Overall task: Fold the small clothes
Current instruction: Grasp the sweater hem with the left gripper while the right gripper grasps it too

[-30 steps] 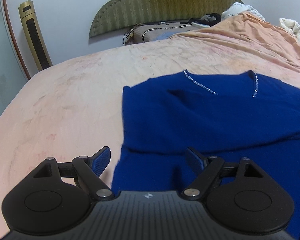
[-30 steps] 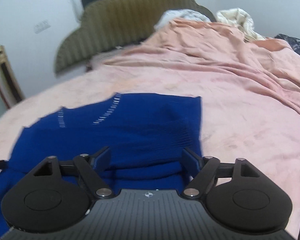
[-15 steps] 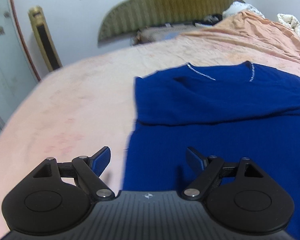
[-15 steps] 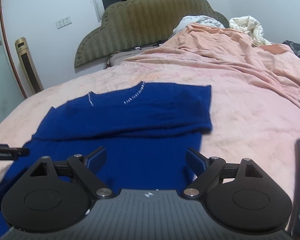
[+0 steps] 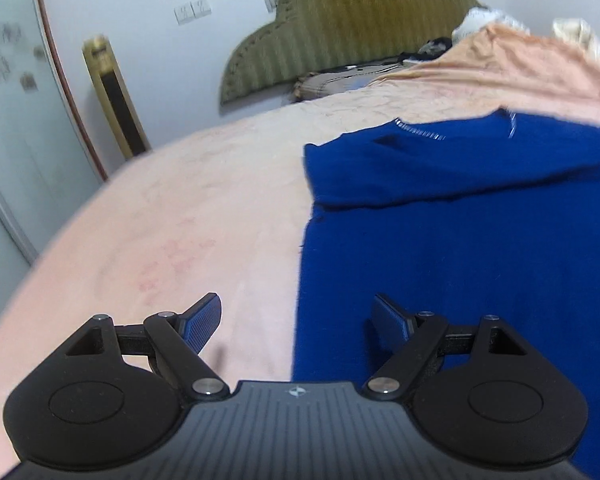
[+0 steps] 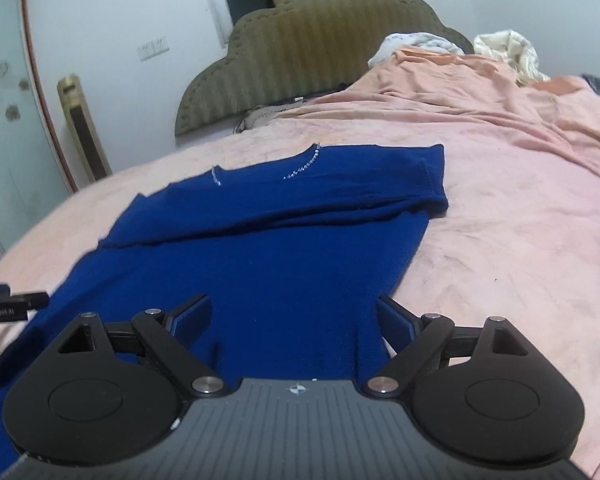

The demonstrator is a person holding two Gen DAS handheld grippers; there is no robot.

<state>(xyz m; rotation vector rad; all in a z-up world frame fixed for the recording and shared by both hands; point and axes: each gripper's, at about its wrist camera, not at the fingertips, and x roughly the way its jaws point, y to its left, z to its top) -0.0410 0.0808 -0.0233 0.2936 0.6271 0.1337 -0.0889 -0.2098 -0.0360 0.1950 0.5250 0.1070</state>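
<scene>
The left claw [image 5: 298, 320] hangs wide open and empty over the left side edge of the blue sweater [image 5: 460, 248], one pad above the pink bed cover [image 5: 180, 208] and the other above the knit. The sweater lies flat on the bed, neckline toward the green headboard [image 6: 312, 52], with its sleeves already folded across the chest as a band. The right claw [image 6: 294, 320] is spread wide too, its jaws having just been opening, with cloth below them but nothing pinched; its right pad sits by the sweater's right edge. The step in hand looks like taking the lower corners for a fold up toward the collar. To do it well, both claws should bite at matching points, catch all layers, lift together, and keep the sleeve band undisturbed.
</scene>
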